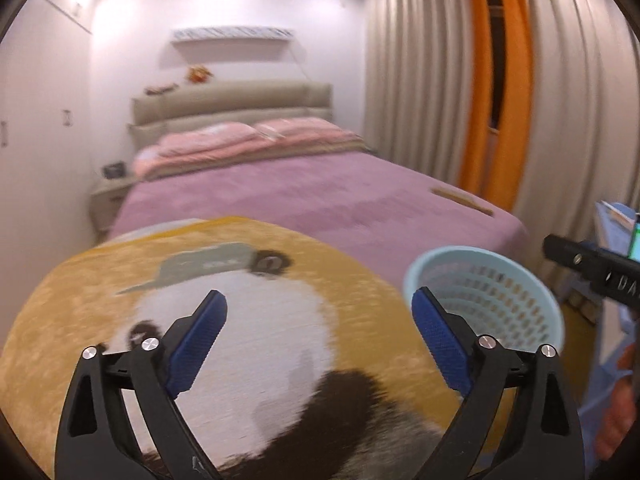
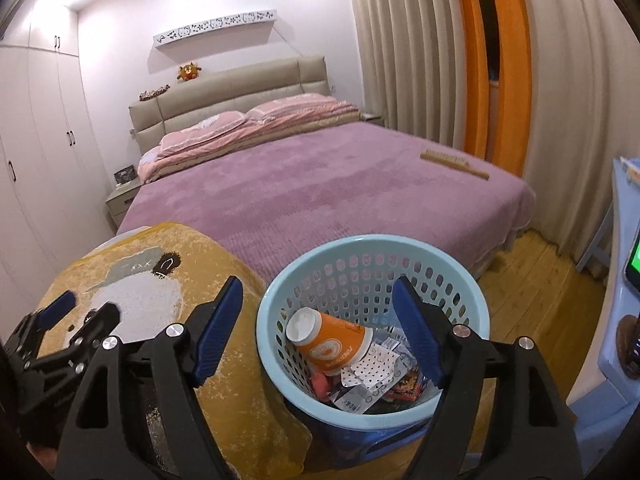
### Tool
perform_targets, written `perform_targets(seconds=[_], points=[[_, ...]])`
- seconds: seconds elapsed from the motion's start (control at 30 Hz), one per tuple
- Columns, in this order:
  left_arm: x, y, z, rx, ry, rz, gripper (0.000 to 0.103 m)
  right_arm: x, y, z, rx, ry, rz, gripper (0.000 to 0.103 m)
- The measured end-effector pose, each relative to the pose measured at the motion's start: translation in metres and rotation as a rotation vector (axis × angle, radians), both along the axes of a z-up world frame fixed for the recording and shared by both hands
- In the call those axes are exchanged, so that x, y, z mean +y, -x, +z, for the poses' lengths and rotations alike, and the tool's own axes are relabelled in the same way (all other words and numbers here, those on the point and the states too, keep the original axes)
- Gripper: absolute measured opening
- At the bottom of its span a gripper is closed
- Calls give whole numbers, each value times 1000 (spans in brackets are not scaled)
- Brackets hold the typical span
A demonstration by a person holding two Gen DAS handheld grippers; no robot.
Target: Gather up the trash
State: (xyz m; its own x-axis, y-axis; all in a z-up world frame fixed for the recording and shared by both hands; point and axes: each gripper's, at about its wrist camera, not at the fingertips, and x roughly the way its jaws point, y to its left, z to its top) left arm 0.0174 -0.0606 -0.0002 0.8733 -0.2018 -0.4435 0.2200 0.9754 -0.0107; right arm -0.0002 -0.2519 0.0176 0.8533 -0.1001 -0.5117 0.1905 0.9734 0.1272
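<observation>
Both grippers, left gripper (image 1: 319,314) and right gripper (image 2: 318,306), hung with jaws released, holding nothing. Nearest, the blue basket (image 2: 476,300) already held the orange cup (image 2: 334,342) and wrappers. Farther right on the bed (image 2: 320,192) lay a wooden stick (image 2: 454,163); I'd pinch it mid-length so it wouldn't tip.

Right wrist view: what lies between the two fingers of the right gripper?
The light blue basket, holding an orange cup and wrappers; the right gripper hangs open above it.

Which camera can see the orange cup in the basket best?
The right wrist view: it looks down into the blue basket, where the orange cup lies on its side on wrappers. The left wrist view shows only the basket's rim and wall; the cup is hidden.
</observation>
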Motion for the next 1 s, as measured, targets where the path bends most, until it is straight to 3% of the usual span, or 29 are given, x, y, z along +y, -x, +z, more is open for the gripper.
perform_targets(seconds=[0.17, 0.53, 0.8, 1.0], points=[[16, 8, -7, -39, -2, 44, 94, 13, 6, -4, -36, 20, -12, 73], [39, 2, -12, -18, 76, 58, 95, 21, 15, -11, -60, 56, -35, 73], [28, 3, -15, -31, 22, 27, 96, 18, 19, -13, -65, 46, -33, 73], [31, 3, -14, -27, 32, 18, 96, 18, 22, -8, -72, 54, -38, 73]])
